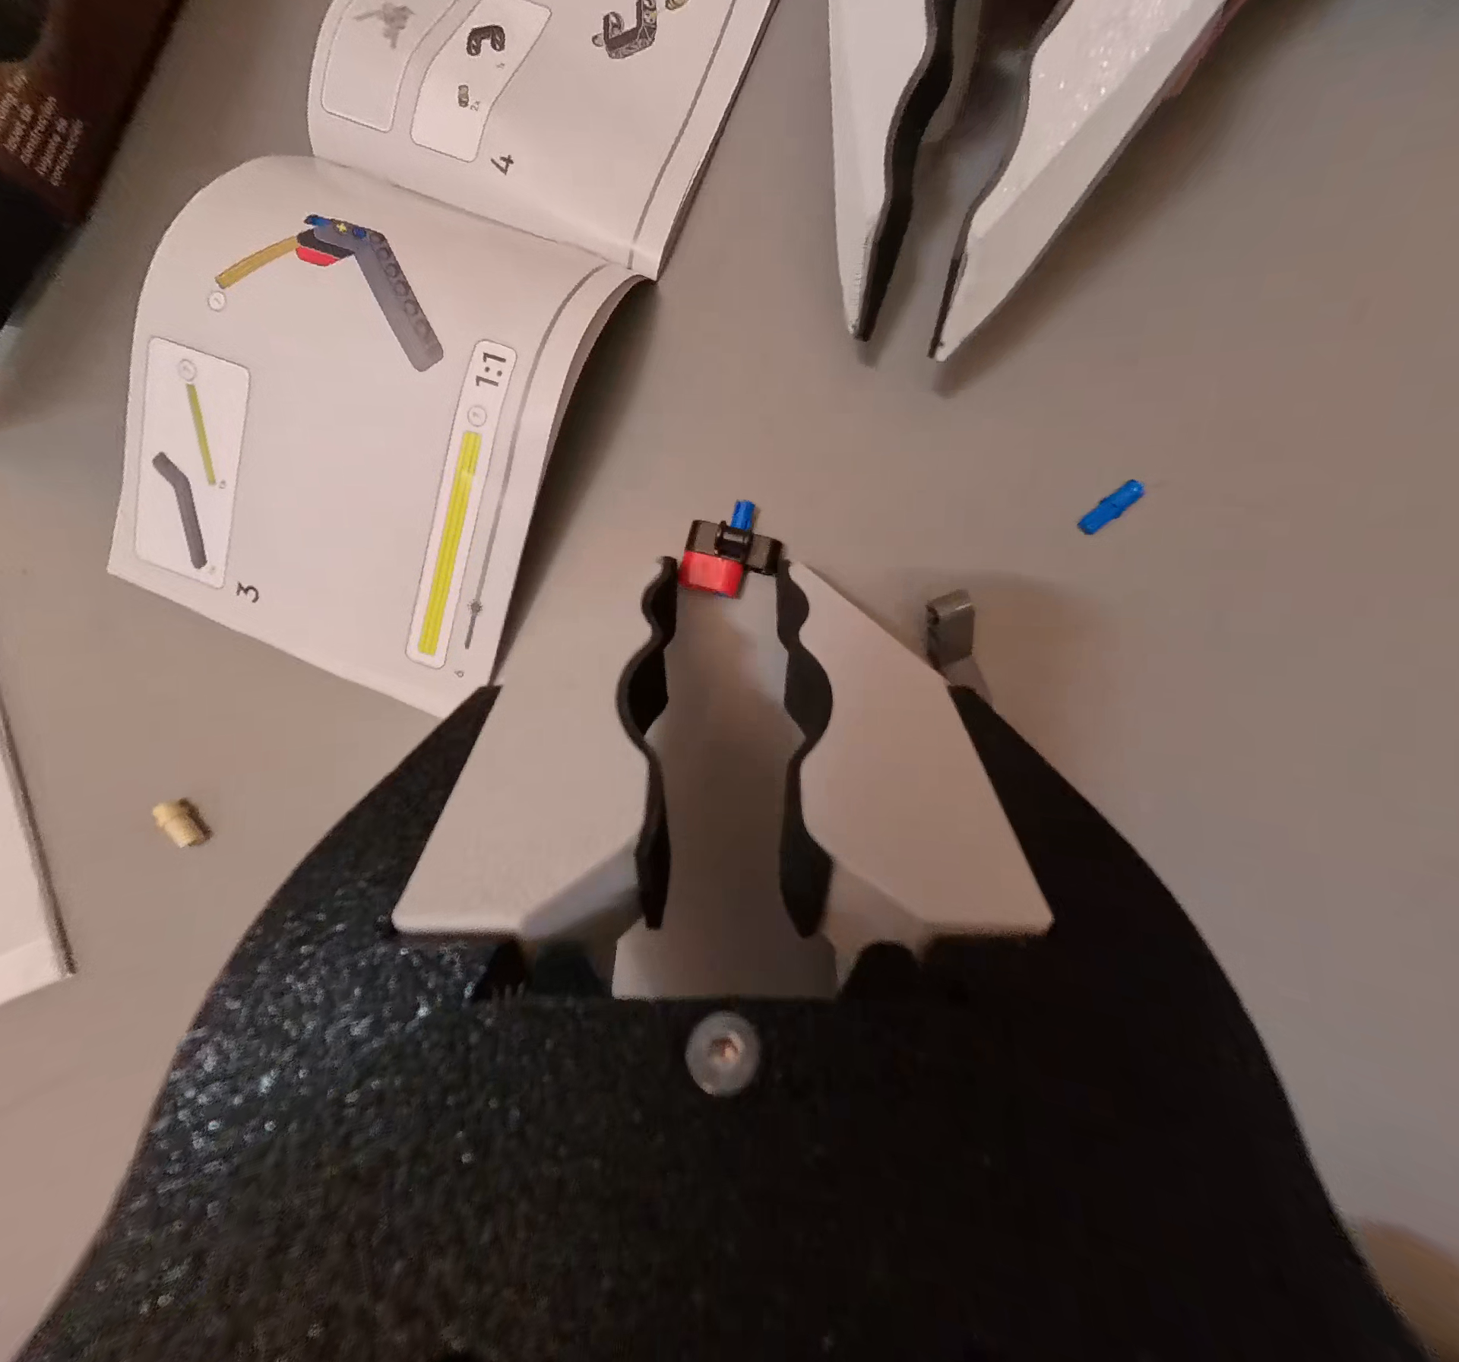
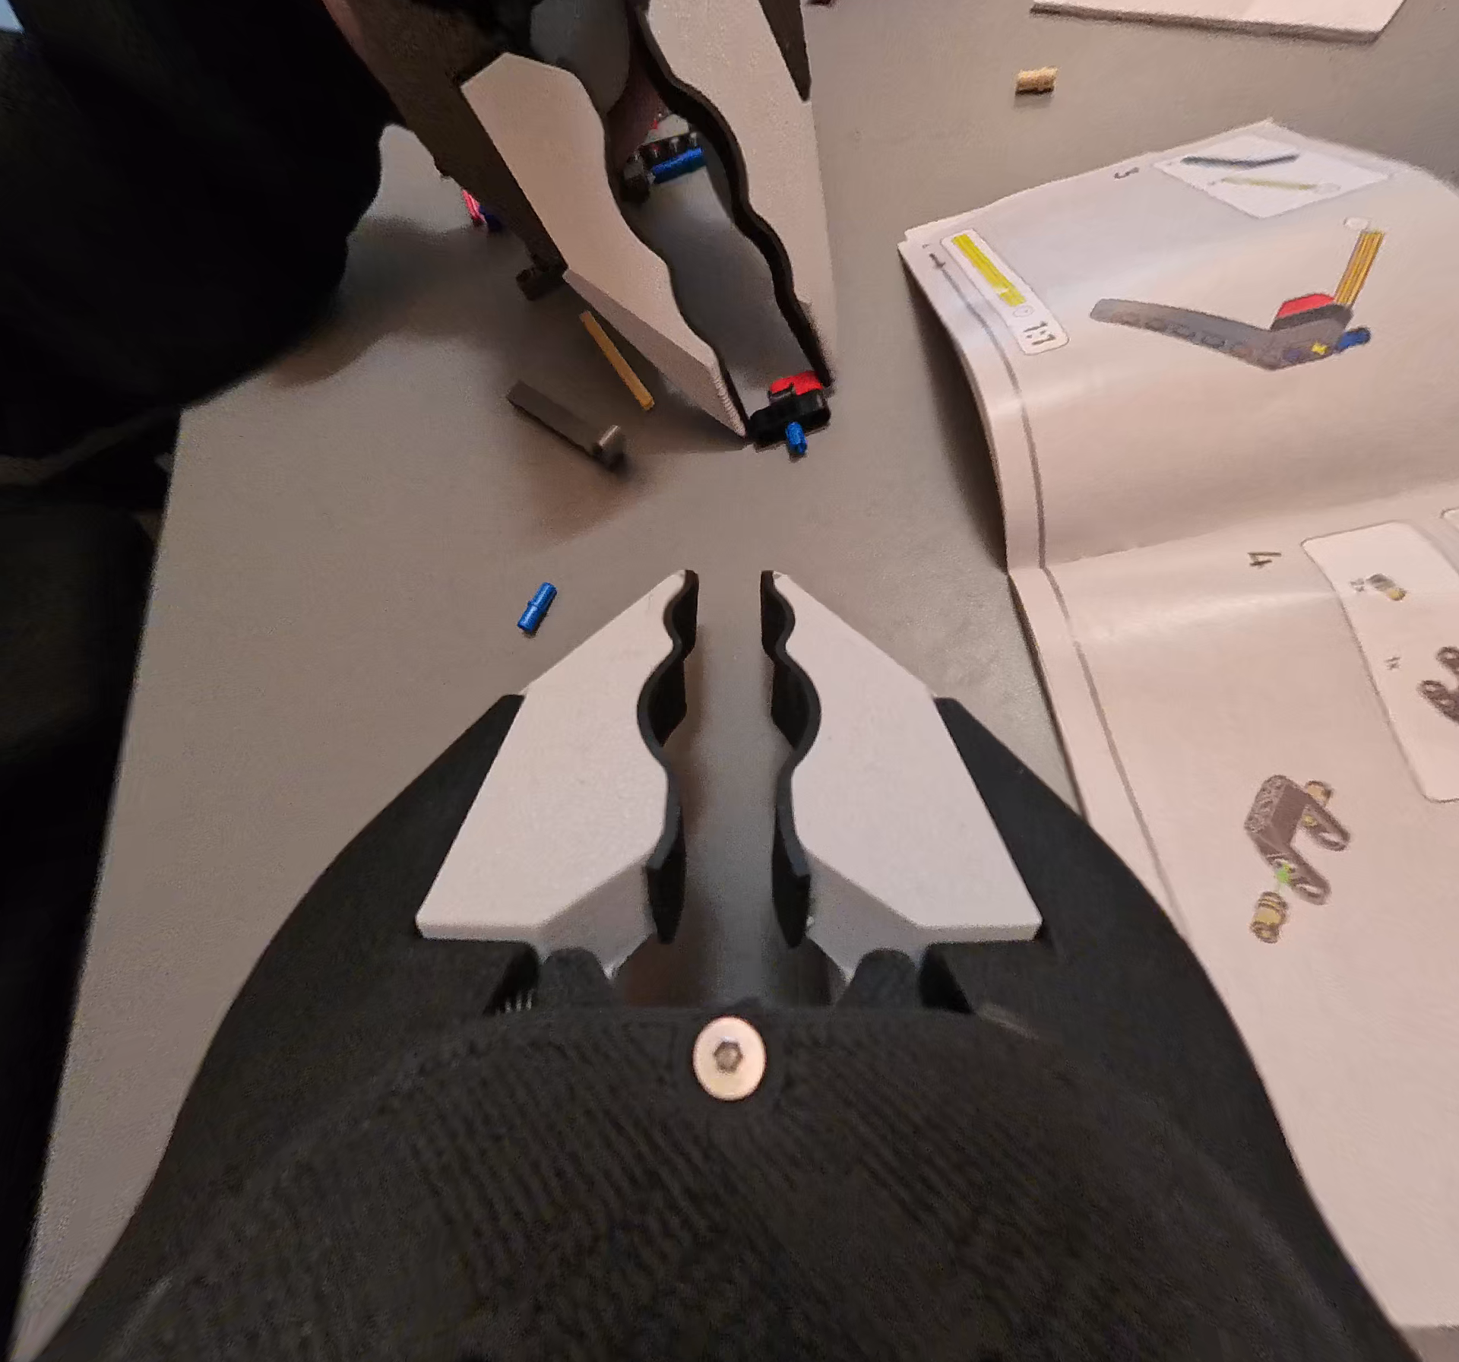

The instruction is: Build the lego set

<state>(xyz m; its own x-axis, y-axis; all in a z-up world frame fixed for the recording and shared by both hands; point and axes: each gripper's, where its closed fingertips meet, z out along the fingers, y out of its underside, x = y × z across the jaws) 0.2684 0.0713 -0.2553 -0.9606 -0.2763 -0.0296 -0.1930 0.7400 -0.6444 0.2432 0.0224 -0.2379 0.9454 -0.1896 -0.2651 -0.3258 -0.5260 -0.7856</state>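
Right gripper (image 2: 729, 578) nearest: tips slightly apart, nothing between, bare grey table (image 2: 395, 732) ahead. Loose blue pin (image 2: 537, 607) just beside its left fingertip. Left gripper (image 1: 726, 574) pinches small red-black assembly (image 1: 722, 554) (blue pin poking out front) at tips, low over table. Grey beam (image 2: 564, 420) and yellow axle (image 2: 617, 361) partly hidden behind left finger. Open instruction booklet (image 1: 339, 408) curls up alongside. Tan pin (image 1: 181, 823) further out. Far pieces blurred.

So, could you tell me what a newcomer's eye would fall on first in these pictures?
Probably the small red and black assembly with a blue pin sticking out, gripped at the fingertips of the left gripper just above the grey table. Next, the open instruction booklet lying left of it, and the loose blue pin on the table beside the empty, slightly parted right gripper.
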